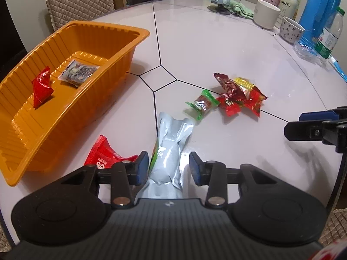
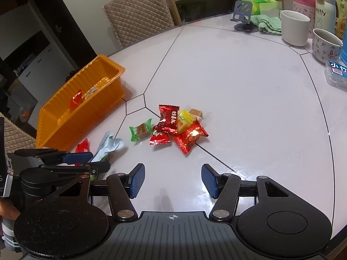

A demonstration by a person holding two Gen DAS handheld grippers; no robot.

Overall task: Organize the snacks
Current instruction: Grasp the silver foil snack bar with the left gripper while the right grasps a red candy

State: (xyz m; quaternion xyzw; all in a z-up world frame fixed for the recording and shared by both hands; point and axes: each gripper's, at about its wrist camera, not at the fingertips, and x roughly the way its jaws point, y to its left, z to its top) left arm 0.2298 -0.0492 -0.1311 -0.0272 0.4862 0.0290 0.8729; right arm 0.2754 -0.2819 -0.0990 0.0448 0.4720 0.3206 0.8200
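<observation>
Between spread L gripper [image 1: 169, 166] jaws, silver pouch [image 1: 171, 151] lies lengthwise, pointing away w/ no pinch

Silver foil snack pouch [image 1: 168, 151] lower end hidden behind left claw body, red wrapped snack [image 1: 104, 158] partly covered, blue plastic jug [image 1: 325, 8] cut off at frame edge.

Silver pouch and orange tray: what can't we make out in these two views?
- Silver pouch: near end hidden under the left tongs body, left wrist view; whether the pads press it is unclear.
- Red packet: partly covered by the left finger.
- Orange tray: near wall hides most contents, right wrist view.
- Candy pile: overlapping wrappers, count uncertain.
</observation>
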